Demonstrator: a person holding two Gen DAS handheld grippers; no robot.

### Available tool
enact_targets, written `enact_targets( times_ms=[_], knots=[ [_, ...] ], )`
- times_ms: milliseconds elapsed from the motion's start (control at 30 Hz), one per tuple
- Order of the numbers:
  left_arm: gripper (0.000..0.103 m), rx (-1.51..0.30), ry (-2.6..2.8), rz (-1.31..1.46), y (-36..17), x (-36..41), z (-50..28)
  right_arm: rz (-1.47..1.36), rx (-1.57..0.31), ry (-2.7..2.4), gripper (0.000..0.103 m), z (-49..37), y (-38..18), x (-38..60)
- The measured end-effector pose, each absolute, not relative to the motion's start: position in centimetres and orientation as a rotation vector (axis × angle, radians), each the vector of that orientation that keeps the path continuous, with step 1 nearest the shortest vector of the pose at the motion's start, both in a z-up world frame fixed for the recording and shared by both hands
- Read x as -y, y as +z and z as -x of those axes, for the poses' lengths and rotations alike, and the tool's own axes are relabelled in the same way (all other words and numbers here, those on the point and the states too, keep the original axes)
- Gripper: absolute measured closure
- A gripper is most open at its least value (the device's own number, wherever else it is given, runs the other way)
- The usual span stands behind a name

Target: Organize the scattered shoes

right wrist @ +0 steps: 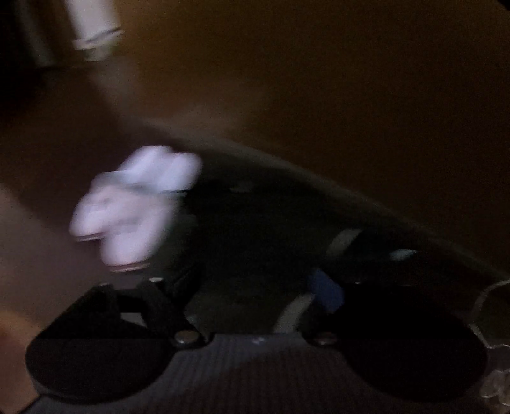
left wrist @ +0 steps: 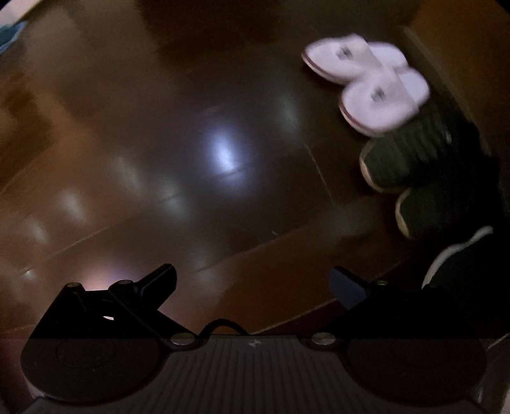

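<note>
In the left wrist view a pair of white slippers (left wrist: 366, 82) lies side by side at the upper right of a dark wooden floor (left wrist: 191, 143). Just below them sits a pair of dark sneakers with pale soles (left wrist: 414, 178), and another dark shoe with white trim (left wrist: 459, 254) lies at the right edge. My left gripper (left wrist: 255, 277) is open over bare floor, left of that row. The right wrist view is blurred: the white slippers (right wrist: 134, 203) show at the left, and a dark shoe (right wrist: 255, 229) lies right ahead of my right gripper (right wrist: 242, 286), whose fingers are spread wide.
A brown wall with a baseboard (left wrist: 446, 63) runs behind the row of shoes. A pale upright object (right wrist: 92, 28) stands at the top left of the right wrist view, and something clear (right wrist: 491, 305) sits at its right edge. A blue item (left wrist: 9, 35) shows at the far left corner.
</note>
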State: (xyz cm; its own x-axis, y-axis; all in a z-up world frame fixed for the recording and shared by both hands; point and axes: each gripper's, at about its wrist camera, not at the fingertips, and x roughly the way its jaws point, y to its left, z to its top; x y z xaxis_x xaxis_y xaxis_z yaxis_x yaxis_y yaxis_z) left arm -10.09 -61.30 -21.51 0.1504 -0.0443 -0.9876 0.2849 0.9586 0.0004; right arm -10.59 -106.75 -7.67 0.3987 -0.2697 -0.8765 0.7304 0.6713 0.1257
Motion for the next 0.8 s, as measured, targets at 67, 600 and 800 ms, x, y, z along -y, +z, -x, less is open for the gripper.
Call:
enact_targets(
  times_ms=[67,600,800],
  knots=[
    [0.0,-1.393,-0.2,-0.153,-19.8,59.0,9.5,-0.542,-0.96,-0.529,0.014,7.7,-5.5,101.8],
    [0.0,-1.501,0.03,-0.026,-21.1,34.7,6.1,-0.373,-1.204,-0.124,0.006,3.6,-8.6,73.1],
    [0.0,-1.501,0.118,0.082,-21.8,28.1,4.4,-0.354,-1.242,-0.078,0.006,1.7,-8.7,69.4]
  ],
)
